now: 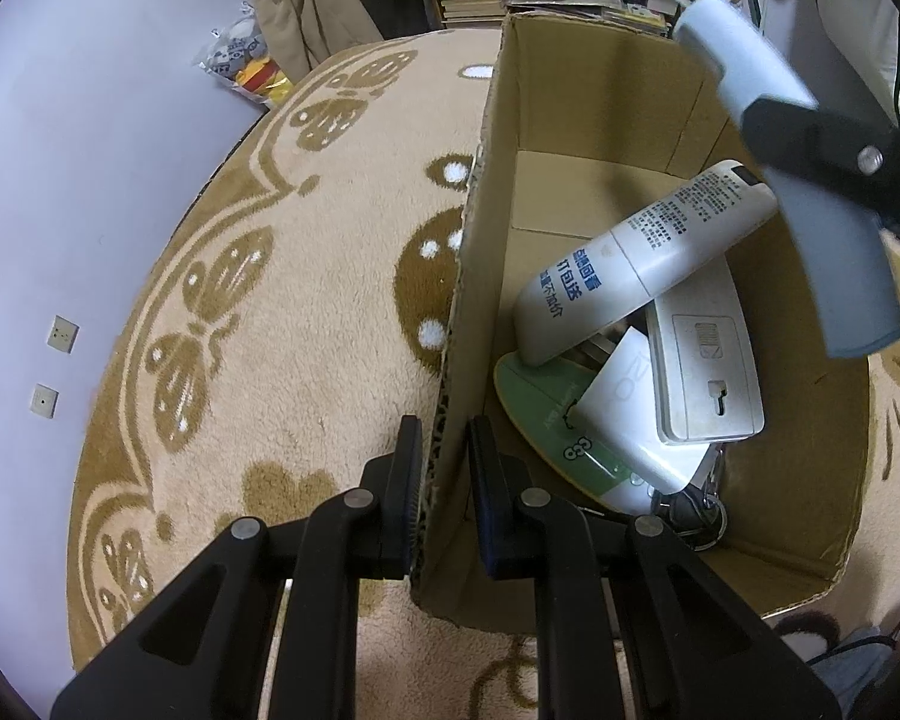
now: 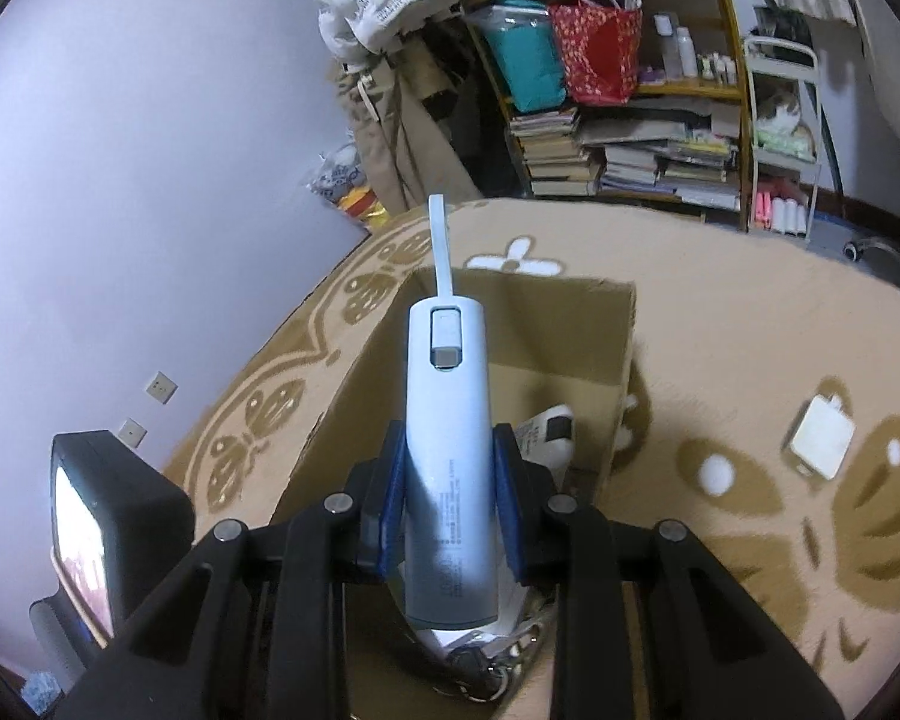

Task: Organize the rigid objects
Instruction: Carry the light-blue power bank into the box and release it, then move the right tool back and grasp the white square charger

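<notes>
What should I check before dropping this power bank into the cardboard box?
1. Right gripper clamped on the pale blue power bank: ok.
2. Left gripper pinching the cardboard box wall: ok.
3. Power bank above the box opening: ok.
4. Free floor inside the box, beyond the white remote control pile: ok.
5. Power bank's white strap clear of the box rim: cannot tell.
6. White charger on the rug, not yet boxed: not ok.

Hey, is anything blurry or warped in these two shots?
Left wrist view: the pale blue power bank in the right tongs is smeared by motion; the brown cardboard box stays sharp. Right wrist view: fisheye bends the beige patterned rug; the power bank is crisp.
</notes>
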Motion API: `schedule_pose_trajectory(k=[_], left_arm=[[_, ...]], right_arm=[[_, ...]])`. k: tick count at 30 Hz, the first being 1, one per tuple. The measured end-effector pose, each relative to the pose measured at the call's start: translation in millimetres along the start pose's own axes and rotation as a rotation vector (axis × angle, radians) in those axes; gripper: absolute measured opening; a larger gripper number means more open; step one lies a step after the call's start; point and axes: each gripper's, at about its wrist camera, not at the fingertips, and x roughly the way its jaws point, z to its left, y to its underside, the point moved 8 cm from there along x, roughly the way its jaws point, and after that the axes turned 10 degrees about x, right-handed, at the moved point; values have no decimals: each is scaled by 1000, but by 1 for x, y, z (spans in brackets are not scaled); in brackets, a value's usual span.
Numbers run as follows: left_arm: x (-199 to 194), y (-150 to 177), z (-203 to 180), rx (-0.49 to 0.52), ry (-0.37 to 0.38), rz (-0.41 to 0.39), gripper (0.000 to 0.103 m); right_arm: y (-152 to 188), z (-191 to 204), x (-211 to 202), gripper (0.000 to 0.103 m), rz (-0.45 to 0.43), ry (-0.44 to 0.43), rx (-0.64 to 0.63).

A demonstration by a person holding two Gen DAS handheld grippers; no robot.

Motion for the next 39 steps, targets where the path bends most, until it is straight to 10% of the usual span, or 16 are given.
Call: schedule_pose_trajectory(k=[18,30,34,39], left_arm=[[2,-5,-2,0,5,-5,15],[1,-6,1,-5,13,-7,15],[1,-5,1,-7,14,-5,15],[0,-7,1,-13,19,-4,15]], right_arm=[[26,-10,24,29,94,53,-15],[-2,-10,-7,30,-5,59,-28],[-24,-19,-28,62,-83,100,-42],[-45,-53,-33,76,-96,178,-3]])
